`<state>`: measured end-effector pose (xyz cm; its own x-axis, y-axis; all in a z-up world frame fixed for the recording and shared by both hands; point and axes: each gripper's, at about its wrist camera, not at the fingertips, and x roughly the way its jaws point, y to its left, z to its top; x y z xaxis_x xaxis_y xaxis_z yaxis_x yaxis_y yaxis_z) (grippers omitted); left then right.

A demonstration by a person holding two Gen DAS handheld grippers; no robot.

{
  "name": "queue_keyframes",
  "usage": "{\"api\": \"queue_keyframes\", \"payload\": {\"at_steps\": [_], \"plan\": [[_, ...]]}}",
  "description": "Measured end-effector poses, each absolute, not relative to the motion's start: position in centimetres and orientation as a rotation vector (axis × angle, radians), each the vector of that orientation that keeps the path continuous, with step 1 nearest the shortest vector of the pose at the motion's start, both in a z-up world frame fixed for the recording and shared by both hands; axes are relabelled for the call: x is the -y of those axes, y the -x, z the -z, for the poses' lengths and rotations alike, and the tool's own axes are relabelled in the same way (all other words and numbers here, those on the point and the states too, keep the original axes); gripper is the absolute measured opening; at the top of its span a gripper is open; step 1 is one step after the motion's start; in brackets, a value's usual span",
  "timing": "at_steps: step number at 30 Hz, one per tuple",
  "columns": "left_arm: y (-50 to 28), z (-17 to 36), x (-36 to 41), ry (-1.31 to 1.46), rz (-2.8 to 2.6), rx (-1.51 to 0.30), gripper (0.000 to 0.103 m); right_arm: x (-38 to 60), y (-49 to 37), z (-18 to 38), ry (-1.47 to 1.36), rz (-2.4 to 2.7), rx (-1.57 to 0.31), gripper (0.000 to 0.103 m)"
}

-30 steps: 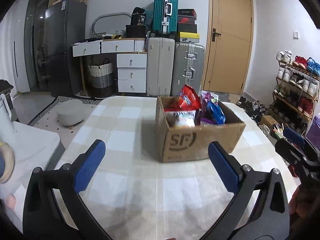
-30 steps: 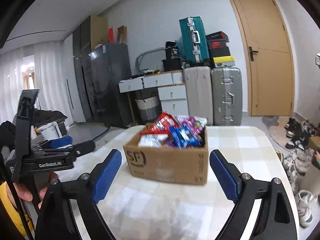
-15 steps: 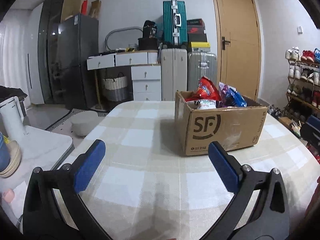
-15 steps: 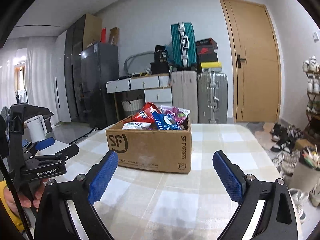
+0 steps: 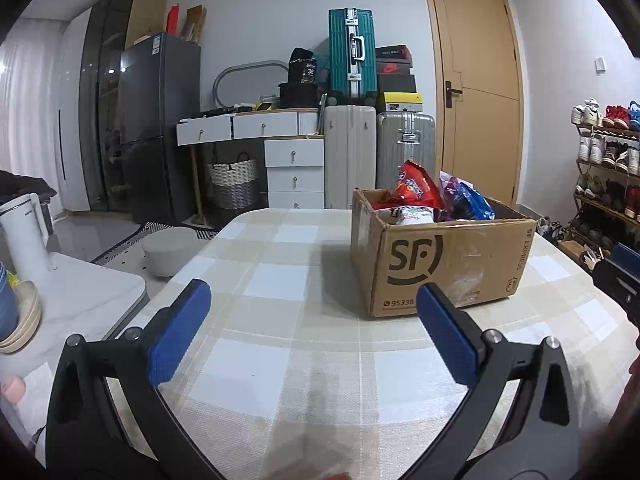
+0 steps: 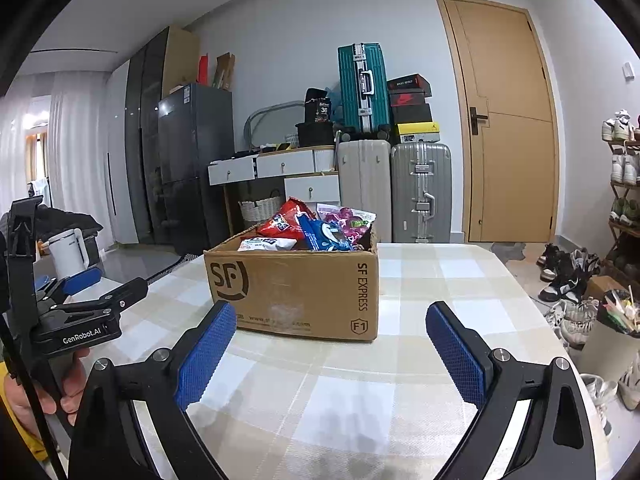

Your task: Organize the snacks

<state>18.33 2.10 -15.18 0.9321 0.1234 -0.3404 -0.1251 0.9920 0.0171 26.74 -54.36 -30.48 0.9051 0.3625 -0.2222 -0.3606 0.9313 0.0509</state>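
Both grippers are hovering wide open over the table, facing a snack-filled carton.

The left gripper [image 5: 312,328] is holding nothing, its blue pads [image 5: 178,338] spread far apart above the checked tablecloth [image 5: 280,280]. The right gripper [image 6: 326,354] is likewise spread wide and gripping nothing. The SF Express cardboard box [image 6: 294,290] is sitting upright on the table, ahead of both tools and touching neither. Snack packets are standing inside it: a red bag [image 6: 286,220], a blue bag [image 6: 322,236], a purple bag [image 6: 348,218] and a white packet [image 6: 266,244], all protruding above the rim. In the right wrist view, the left gripper [image 6: 86,292] is appearing at the left edge, well apart from the box.
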Motion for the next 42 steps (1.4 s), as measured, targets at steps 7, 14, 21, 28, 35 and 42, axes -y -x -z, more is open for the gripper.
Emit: {"api": "queue_keyframes", "payload": {"at_steps": [7, 14, 21, 28, 35, 42], "plan": [[-18.45, 15.24, -2.14, 0.000, -0.120, -0.341, 0.103, 54.11, -26.65, 30.57, 0.006, -0.370, -0.230, 0.097], [-18.93, 15.44, -2.21, 0.001, -0.122, -0.347, 0.103, 53.99, -26.68, 30.61, -0.004, -0.370, -0.228, 0.098], [-18.99, 15.58, -2.19, -0.001, -0.122, -0.345, 0.103, 54.18, -26.60, 30.56, -0.008, -0.369, -0.225, 0.098], [-18.96, 15.59, -2.19, -0.001, -0.122, -0.343, 0.103, 54.20, -26.66, 30.59, -0.009, -0.370, -0.225, 0.099], [-18.93, 15.60, -2.15, -0.001, -0.122, -0.343, 0.103, 54.20, -26.66, 30.61, -0.008, -0.370, -0.225, 0.099], [-19.03, 15.66, -2.05, -0.003, -0.121, -0.342, 0.103, 54.22, -26.66, 30.61, -0.009, -0.371, -0.224, 0.100]]}}
